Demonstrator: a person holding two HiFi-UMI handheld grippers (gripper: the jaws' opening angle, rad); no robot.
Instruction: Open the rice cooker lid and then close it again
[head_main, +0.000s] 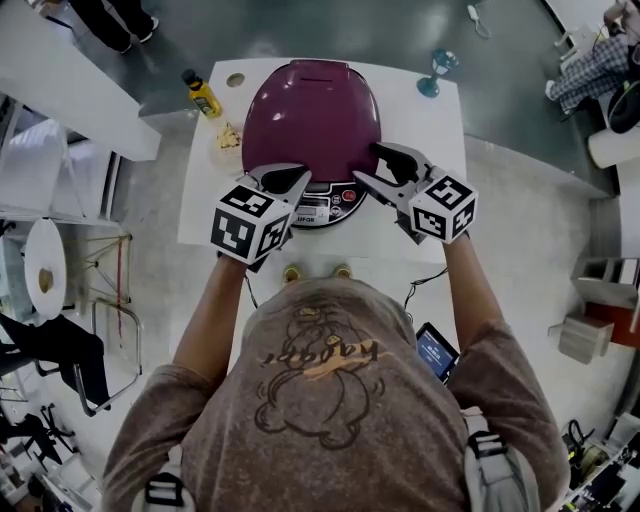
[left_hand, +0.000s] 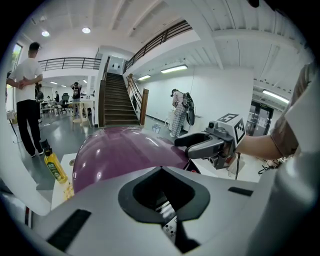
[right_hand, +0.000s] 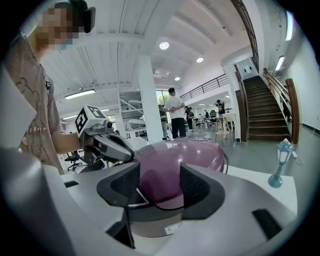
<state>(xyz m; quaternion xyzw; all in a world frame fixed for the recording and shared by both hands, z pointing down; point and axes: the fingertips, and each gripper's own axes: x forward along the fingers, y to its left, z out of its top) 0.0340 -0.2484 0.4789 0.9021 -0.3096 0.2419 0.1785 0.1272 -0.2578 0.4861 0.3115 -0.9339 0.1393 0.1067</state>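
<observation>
The rice cooker (head_main: 312, 115) stands on the white table (head_main: 440, 215) with its purple domed lid (left_hand: 120, 152) down. Its control panel (head_main: 322, 206) faces me. My left gripper (head_main: 300, 178) hovers over the lid's front left edge. In the left gripper view its jaws (left_hand: 161, 169) meet at the tips with nothing gripped, and the panel shows through the hollow between the pads. My right gripper (head_main: 368, 165) is at the lid's front right edge. Its jaws (right_hand: 159, 172) stand apart, framing the cooker's front rim (right_hand: 165, 210), and neither pad touches it.
A yellow bottle (head_main: 202, 95) and a small dish of food (head_main: 228, 138) stand on the table left of the cooker. A blue stemmed glass (head_main: 437, 72) is at the far right corner. People stand on the floor beyond, near a staircase (left_hand: 117, 102).
</observation>
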